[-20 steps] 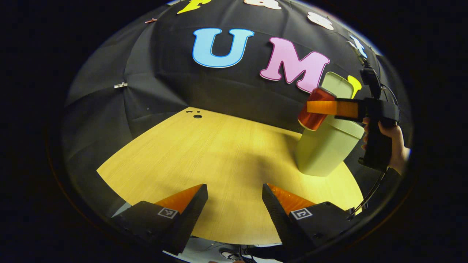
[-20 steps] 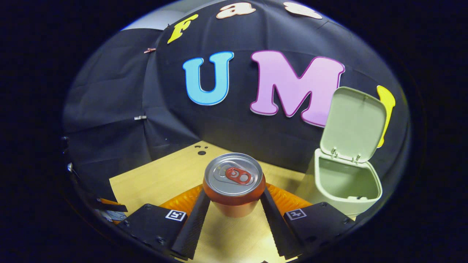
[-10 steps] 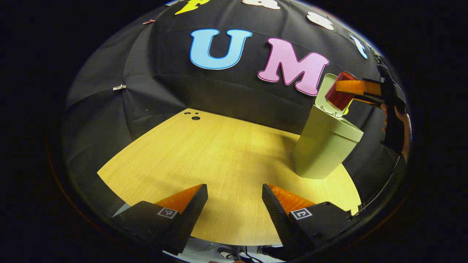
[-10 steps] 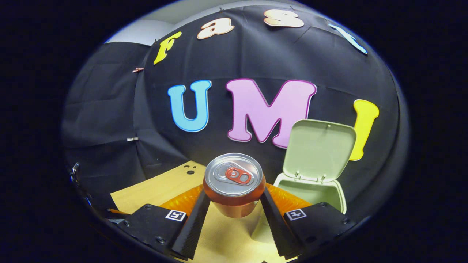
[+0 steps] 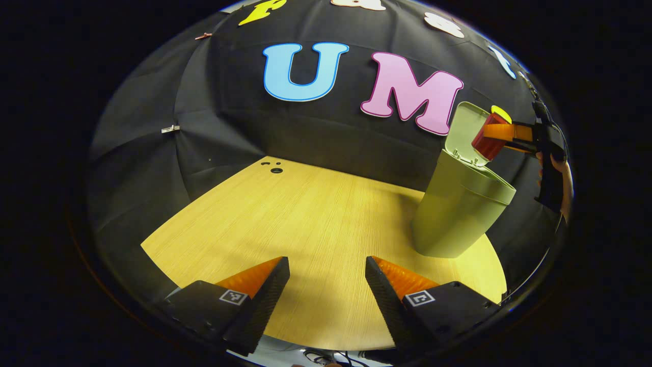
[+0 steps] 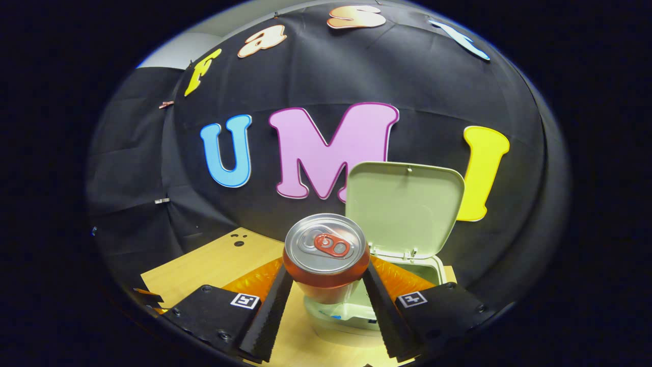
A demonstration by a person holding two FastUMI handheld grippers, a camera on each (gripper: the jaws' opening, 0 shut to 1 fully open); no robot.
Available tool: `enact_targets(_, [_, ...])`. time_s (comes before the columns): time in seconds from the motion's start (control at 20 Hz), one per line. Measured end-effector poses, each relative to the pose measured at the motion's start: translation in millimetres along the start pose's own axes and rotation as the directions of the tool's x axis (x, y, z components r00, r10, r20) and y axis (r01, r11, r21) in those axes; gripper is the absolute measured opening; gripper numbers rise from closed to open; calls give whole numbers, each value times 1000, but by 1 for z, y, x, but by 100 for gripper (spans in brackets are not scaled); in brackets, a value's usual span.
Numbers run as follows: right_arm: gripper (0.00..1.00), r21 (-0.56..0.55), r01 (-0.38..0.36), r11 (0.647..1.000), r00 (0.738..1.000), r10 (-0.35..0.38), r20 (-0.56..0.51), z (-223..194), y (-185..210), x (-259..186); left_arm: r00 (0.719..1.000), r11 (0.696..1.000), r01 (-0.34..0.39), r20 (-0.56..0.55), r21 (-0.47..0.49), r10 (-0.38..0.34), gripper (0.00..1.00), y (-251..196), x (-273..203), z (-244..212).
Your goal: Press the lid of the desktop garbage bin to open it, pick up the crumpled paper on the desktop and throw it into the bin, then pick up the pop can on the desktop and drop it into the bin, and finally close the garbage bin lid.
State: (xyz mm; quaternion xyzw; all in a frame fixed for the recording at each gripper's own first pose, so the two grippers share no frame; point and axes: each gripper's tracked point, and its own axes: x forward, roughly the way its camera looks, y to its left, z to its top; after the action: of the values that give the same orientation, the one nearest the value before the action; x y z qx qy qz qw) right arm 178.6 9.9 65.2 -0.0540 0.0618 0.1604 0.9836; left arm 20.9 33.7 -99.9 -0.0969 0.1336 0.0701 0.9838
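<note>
Pop can (image 6: 326, 260), no legible label

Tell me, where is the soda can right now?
In the right gripper view, the soda can sits clamped in the right hand-held gripper, up over the open bin, in front of its raised lid.

You get sharp, evenly lit views; the table (image 5: 305, 224) glows bright, shadows soft, edges bent by fisheye.

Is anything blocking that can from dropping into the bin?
Nothing visible does. The lid stands upright behind the opening, and the can, clamped in the right hand-held gripper, hangs above the bin. In the left gripper view, the can sits over the rim.
</note>
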Motion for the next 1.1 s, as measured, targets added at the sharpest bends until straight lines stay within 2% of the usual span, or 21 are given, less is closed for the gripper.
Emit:
enact_targets(0.4, [83,-25,76,997,996,-77,-45,-31,-40,13,999,1000,-22,-23,8,23,96,-2,6,-2])
enact_targets(0.85, [84,-35,122,992,988,-125,-91,-55,-53,15,999,1000,-24,-39,-8,24,96,3,5,-9])
enact_targets(1.05, [86,-19,147,989,984,-149,-103,-58,-52,21,999,1000,-15,-42,-8,15,96,10,-4,-13])
enact_targets(1.1, [90,-15,155,988,983,-156,-101,-56,-52,21,999,1000,-14,-43,-6,13,96,13,-6,-14])
